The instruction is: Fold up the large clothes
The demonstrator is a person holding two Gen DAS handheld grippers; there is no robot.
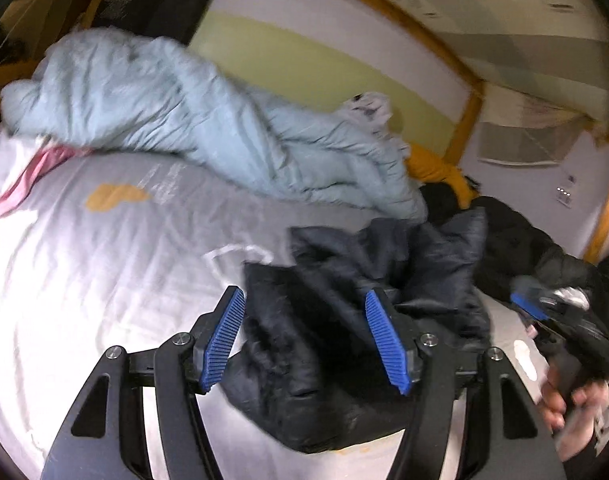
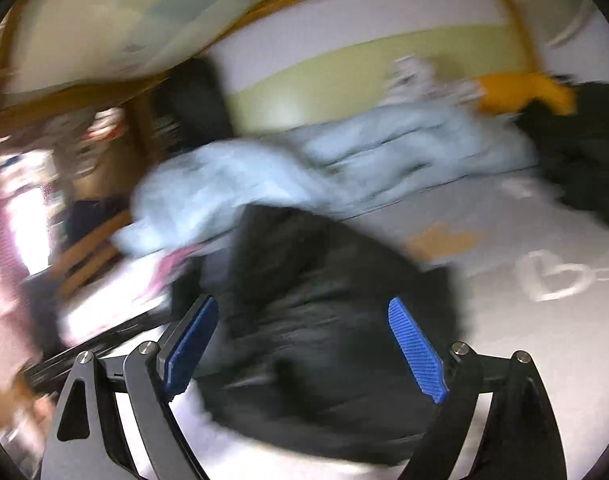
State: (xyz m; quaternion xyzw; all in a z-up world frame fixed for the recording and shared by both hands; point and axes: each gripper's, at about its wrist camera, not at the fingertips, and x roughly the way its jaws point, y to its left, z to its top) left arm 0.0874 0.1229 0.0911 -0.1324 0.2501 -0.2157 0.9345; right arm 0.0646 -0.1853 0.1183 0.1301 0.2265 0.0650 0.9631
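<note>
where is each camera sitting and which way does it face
Left wrist: sits on the left tongs, looks along their open fingers, slightly down, at the black jacket on the bed sheet; the right tongs and a hand show at the right edge.
Right wrist: sits on the right tongs, open, faces the same jacket; heavily blurred.
Shared: black jacket, light blue coat, yellow garment.

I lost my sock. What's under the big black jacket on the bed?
Around the black jacket only the pale grey bedsheet shows, so the jacket lies on that. Whatever sits beneath its bunched folds is covered; no sock shows.
</note>
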